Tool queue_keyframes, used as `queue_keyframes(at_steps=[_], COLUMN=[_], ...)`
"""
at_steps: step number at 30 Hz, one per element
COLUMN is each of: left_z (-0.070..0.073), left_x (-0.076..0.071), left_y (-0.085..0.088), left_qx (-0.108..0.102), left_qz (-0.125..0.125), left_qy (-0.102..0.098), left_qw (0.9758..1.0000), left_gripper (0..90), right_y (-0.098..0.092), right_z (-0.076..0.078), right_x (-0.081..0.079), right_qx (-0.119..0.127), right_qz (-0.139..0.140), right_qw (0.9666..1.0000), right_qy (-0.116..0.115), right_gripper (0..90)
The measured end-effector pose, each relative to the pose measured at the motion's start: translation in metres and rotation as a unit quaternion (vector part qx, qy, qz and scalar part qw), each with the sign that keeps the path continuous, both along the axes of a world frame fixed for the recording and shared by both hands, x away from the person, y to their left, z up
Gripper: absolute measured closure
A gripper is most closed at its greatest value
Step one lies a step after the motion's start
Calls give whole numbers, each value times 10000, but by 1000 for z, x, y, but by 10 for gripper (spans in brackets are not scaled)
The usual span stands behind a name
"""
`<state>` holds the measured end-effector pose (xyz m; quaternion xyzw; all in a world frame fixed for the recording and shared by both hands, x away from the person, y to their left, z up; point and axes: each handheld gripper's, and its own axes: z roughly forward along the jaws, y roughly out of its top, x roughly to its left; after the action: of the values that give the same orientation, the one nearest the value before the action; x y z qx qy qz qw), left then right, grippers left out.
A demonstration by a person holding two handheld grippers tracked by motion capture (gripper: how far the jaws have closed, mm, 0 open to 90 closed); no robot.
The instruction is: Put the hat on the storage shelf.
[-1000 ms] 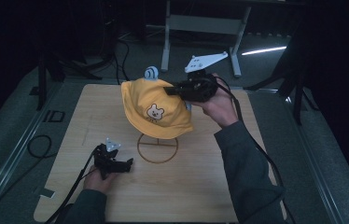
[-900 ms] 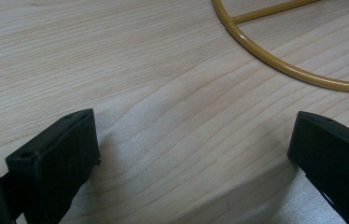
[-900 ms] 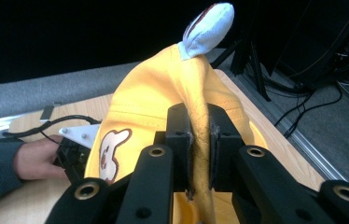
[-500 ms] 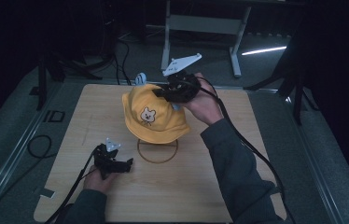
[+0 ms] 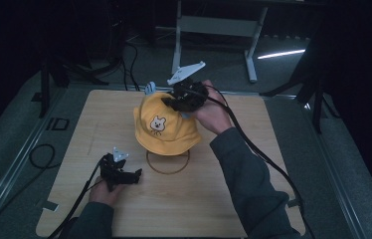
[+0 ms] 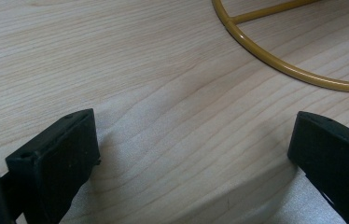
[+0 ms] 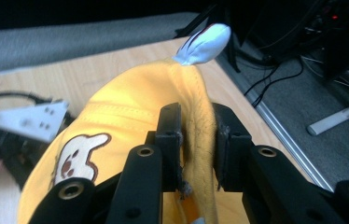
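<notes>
Pale wood tabletop (image 5: pixel 253 199) is carrying the left gripper (image 5: pixel 119 172), resting low with jaws spread wide and bare, beside a brass wire stand (image 5: pixel 168 162) (its ring is curving through the left gripper view). Farther back, the raised right gripper (image 5: pixel 186 97) is pinching the yellow bear hat (image 5: pixel 166 124) by its crown; the right gripper view is revealing a white-blue ear (image 7: pixel 204 44).

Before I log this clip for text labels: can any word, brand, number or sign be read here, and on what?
None can be read.
yellow hat: a cartoon bear face on the front, no lettering.
floor beside the wooden table: a pale mark that might be two letters, too blurred to read.
</notes>
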<state>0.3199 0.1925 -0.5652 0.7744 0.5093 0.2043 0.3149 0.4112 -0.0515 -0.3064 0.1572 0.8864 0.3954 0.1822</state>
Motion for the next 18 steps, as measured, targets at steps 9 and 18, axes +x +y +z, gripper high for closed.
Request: queue_keyframes(at_steps=[9,18], left_z=[0,0], left_x=[0,0], left_y=[0,0], left_qx=[8,1], left_qz=[-5,0], left_qy=[2,2], left_qw=[10000,10000], left_gripper=[19,19], right_y=[-2,-12], right_z=[0,5], right_x=[3,-4], right_qx=[0,218], right_qz=[-327,-309], right_qw=[9995,9992], right_qy=[-43,122], right_gripper=[672,332])
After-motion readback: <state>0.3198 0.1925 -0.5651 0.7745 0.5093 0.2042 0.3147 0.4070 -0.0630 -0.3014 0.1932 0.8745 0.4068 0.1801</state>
